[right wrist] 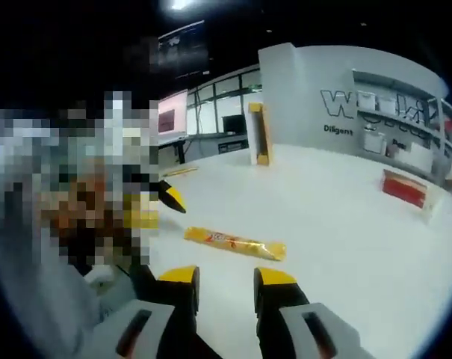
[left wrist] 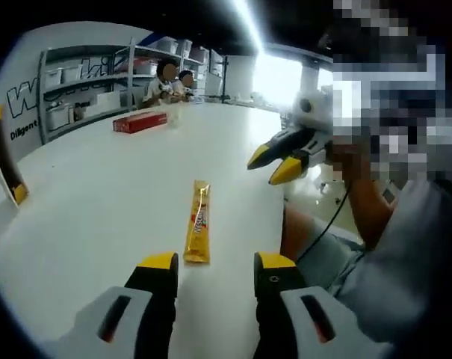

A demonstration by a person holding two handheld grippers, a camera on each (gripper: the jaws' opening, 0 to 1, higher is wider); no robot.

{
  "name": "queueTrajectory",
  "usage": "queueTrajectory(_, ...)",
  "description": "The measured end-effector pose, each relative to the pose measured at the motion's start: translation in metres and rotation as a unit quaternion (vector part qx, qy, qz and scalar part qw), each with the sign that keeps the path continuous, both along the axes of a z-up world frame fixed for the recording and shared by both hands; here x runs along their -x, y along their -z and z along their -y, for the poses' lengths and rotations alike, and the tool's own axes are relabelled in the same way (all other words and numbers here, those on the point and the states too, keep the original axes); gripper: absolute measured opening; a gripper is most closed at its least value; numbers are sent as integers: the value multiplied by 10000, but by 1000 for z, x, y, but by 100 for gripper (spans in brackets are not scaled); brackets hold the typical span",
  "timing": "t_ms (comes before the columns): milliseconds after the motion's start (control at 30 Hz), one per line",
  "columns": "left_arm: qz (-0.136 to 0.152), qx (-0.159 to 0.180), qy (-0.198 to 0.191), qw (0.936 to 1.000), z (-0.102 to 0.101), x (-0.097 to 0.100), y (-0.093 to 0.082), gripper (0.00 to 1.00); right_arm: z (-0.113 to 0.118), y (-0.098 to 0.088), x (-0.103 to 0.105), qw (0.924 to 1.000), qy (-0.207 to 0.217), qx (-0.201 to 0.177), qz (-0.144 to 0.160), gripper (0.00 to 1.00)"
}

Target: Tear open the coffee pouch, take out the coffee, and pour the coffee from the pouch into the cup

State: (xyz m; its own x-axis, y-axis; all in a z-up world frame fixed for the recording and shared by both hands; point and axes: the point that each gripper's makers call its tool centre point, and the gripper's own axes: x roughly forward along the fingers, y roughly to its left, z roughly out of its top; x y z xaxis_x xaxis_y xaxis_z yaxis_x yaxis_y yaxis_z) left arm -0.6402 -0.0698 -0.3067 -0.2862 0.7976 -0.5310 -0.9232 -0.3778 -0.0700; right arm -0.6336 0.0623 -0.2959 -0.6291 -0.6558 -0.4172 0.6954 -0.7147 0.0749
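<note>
Open left tool [left wrist: 213,263] hovers just short of the coffee pouch [left wrist: 198,222].

Right gripper [right wrist: 224,278] hangs over the white table [right wrist: 345,247], jaws apart — nothing between them. Just ahead lies the yellow coffee stick [right wrist: 234,243], flat (lengthwise across the view). The other gripper's yellow tip [right wrist: 172,197] pokes in from the left, and a red box [right wrist: 405,188] sits far right.

Grey-bodied left gripper [left wrist: 217,263] and right gripper [right wrist: 224,278], black fingers [left wrist: 160,284] yellow-tipped; light sleeve [left wrist: 412,262].
</note>
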Motion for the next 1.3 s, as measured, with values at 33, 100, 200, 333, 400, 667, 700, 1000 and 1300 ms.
queueTrajectory(33,2,1,-18,10000,-1,1,-1,43,-1,0,2,10000,-23,-3,6,30)
queueTrajectory(100,83,-105,-92,9999,-5,2,-5,42,-3,-1,6,9999,-100,-18,27,30)
queueTrajectory(200,144,-321,-207,9992,-12,5,-12,42,-6,1,8,9994,-324,-58,63,32)
queueTrajectory(333,89,-341,-545,9979,-16,15,-9,42,-17,4,17,9979,-632,-99,68,32)
queueTrajectory(400,86,-388,-800,9960,-16,20,-9,42,-23,4,20,9969,-782,-86,31,33)
queueTrajectory(667,281,-592,-1312,9892,-28,29,-7,42,-27,2,28,9897,-1389,347,64,33)
queueTrajectory(700,261,-510,-1350,9892,-29,31,-5,42,-26,3,30,9887,-1449,376,71,33)
queueTrajectory(1000,569,-280,-1004,9929,-35,29,3,48,-10,15,30,9850,-1648,461,211,33)
queueTrajectory(1300,634,-329,-429,9965,-30,4,-4,52,12,14,27,9902,-1327,360,230,36)
